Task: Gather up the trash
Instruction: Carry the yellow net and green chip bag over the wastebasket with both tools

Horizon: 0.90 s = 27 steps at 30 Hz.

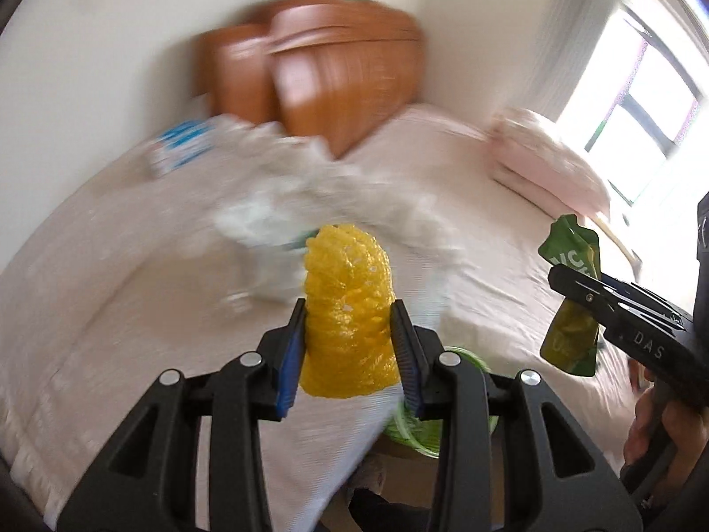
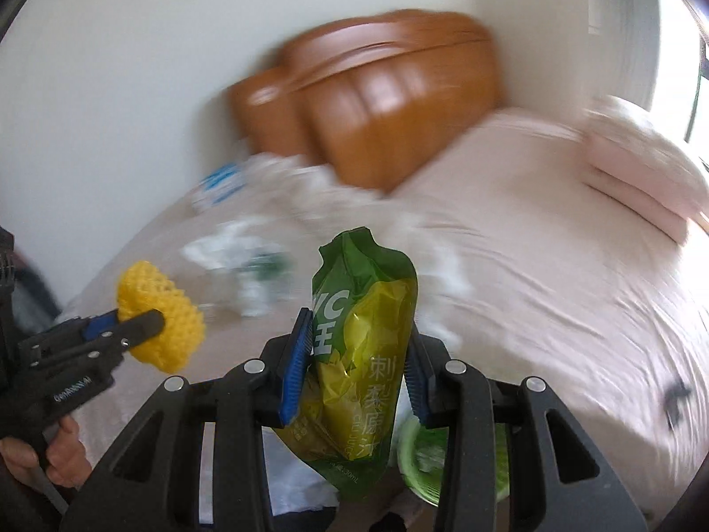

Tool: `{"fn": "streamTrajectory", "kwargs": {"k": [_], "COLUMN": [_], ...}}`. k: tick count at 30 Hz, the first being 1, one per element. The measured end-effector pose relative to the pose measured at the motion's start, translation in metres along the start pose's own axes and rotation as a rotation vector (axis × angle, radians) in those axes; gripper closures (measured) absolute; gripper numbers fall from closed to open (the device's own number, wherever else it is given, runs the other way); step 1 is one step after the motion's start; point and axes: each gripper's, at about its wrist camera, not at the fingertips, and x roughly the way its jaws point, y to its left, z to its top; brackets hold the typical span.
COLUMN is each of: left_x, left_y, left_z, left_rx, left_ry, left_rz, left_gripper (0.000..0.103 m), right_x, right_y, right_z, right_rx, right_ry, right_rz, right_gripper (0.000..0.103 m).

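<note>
My left gripper (image 1: 348, 323) is shut on a yellow foam net sleeve (image 1: 348, 310) and holds it above the bed; both show in the right wrist view at the left (image 2: 155, 323). My right gripper (image 2: 361, 341) is shut on a green juice pouch (image 2: 368, 354), also seen at the right of the left wrist view (image 1: 571, 301). A green bin (image 2: 425, 456) sits low beneath the grippers, partly hidden by the fingers; its rim shows in the left wrist view (image 1: 412, 434). Blurred clear plastic wrappers (image 1: 283, 204) and a blue and white pack (image 1: 181, 146) lie on the bed.
The pink bed sheet (image 2: 554, 310) fills most of both views. A brown wooden headboard (image 1: 319, 75) stands against the white wall. Folded pink bedding (image 1: 549, 164) lies at the far right near a window (image 1: 642, 102). Both views are motion-blurred.
</note>
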Motion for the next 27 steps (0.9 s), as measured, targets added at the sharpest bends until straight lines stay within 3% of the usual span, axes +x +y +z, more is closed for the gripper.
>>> {"fn": "streamTrajectory", "kwargs": {"k": [5,11,22,27], "left_x": [0.013,0.022,0.043,0.089], "left_y": [-0.076,-0.140,-0.197,-0.220], "left_z": [0.004,0.001,-0.002,-0.021], "left_rx": [0.146,0.273,0.386,0.419], "left_ry": [0.013,0.026,0.076,0.171], "left_rz": [-0.122,-0.212,-0.285,-0.287], "left_gripper": [0.067,0.067,0.067,0.067], "right_x": [-0.032,-0.056,-0.084,-0.085], "right_y": [-0.065,-0.102,-0.145,-0.154], "right_z": [-0.017,-0.035,-0.050,-0.054], "right_rx": [0.130,0.213,0.287,0.304], "right_ry": [-0.046,-0.082,-0.116,-0.112], "right_rz": [-0.113,-0.177,-0.236,-0.237], "right_gripper": [0.064,0.064,0.064,0.064]}}
